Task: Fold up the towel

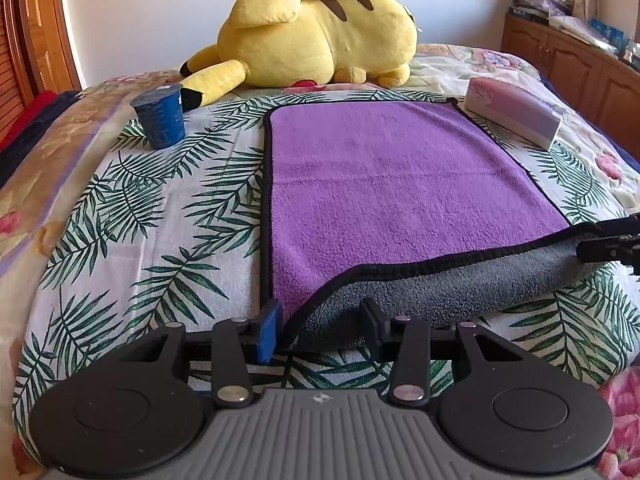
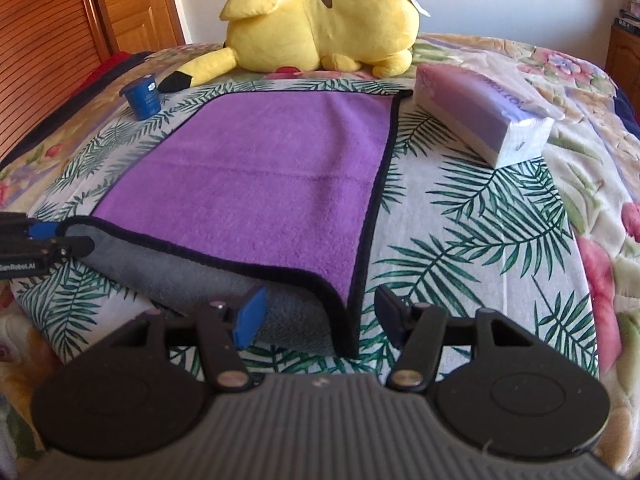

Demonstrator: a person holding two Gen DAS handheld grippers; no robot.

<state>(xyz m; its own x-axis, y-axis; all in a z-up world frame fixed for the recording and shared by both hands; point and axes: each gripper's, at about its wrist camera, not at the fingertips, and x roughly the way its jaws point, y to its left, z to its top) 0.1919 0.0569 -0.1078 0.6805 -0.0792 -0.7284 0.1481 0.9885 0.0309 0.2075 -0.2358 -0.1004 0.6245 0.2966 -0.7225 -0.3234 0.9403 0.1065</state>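
A purple towel with a black hem and grey underside lies on the leaf-print bed cover; it also shows in the right wrist view. Its near edge is rolled up and shows the grey side. My left gripper is open, its fingers on either side of the near left corner. My right gripper is open, its fingers on either side of the near right corner. Each gripper shows at the edge of the other's view: the right one, the left one.
A yellow plush toy lies at the far side of the bed. A blue cup stands far left of the towel. A pink tissue pack lies far right. A wooden cabinet stands to the right.
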